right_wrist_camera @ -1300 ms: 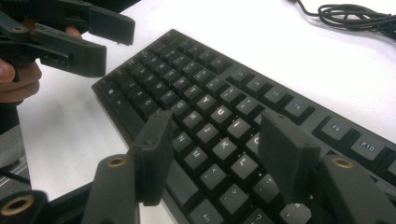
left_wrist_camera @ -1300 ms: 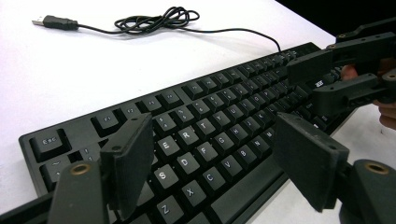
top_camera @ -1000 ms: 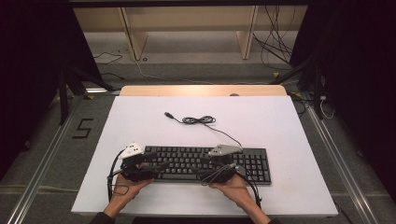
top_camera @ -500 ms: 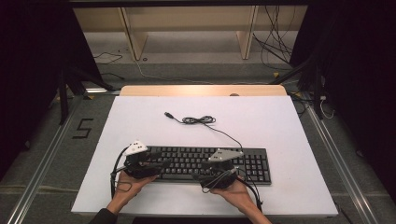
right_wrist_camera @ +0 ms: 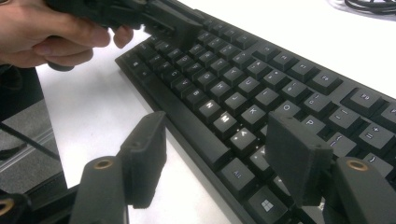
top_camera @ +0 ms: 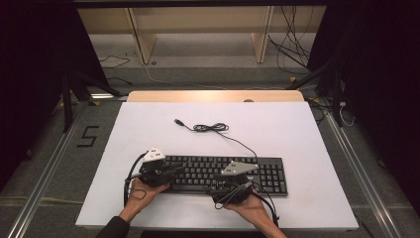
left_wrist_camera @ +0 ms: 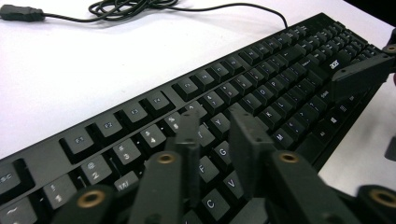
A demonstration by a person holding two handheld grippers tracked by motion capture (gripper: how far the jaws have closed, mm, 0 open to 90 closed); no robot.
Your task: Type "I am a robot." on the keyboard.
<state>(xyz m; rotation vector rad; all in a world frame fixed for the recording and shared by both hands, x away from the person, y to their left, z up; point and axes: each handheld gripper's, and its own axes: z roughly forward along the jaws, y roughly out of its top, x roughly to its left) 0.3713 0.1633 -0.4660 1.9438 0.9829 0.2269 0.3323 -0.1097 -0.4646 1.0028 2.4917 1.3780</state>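
A: Item 1, setting?
B: White table (top_camera: 297, 134), dark room, wooden shelving at the back, floor cables lying behind it.

A: Item 2, main obj?
B: Black keyboard (top_camera: 267, 171), lying flat near the table's front edge, long side running L–R. Its cable (top_camera: 210, 128) is trailing off the back edge, coiling mid-table, plug end lying free.

A: Item 3, left gripper?
B: Left gripper (left_wrist_camera: 212, 123) is hovering over the keyboard's L end, above the letter keys. Jaws have just been closing; now standing narrow, a slim gap showing, nothing between them. Can't tell if the tips are touching keys.

A: Item 4, right gripper?
B: Right gripper (right_wrist_camera: 219, 154) is sitting at the keyboard's front edge, mid-right. Jaws standing wide, have just been opening a bit; the front edge and bottom key row are lying in the gap, pads not pressing on anything.

A: Hands?
B: Both are coming in from the near side, each one gripping its tool.
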